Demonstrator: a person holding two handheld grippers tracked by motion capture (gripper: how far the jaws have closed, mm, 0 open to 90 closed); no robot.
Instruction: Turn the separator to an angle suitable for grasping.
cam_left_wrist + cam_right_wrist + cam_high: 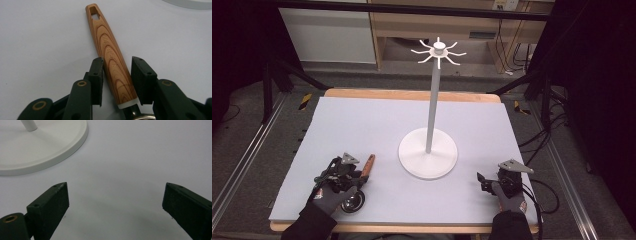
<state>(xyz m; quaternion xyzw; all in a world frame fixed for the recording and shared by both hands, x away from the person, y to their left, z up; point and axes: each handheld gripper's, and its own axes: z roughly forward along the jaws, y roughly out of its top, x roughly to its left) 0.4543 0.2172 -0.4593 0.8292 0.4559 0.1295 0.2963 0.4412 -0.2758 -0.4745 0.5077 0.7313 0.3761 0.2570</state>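
— So, where is the utensil seen?
— A wooden handle (pixel 110 56) is seen lying on the pale mat (pixel 377 125) of the counter, at the near left, with its holed end pointed away; a round metal head (pixel 353 201) is glimpsed at its near end.
— And the left gripper (pixel 117 75)?
— Its fingers (pixel 96 77) are set on either side of the handle's lower part, narrowly spread; small gaps are seen, so no firm hold is shown.
— The right gripper (pixel 115 205)?
— It is held low at the near right, its fingers (pixel 48 206) spread wide over bare mat.
— Anything else?
— A white stand (pixel 428 152) with a round base, a tall pole and hooked arms is placed between them, farther back.
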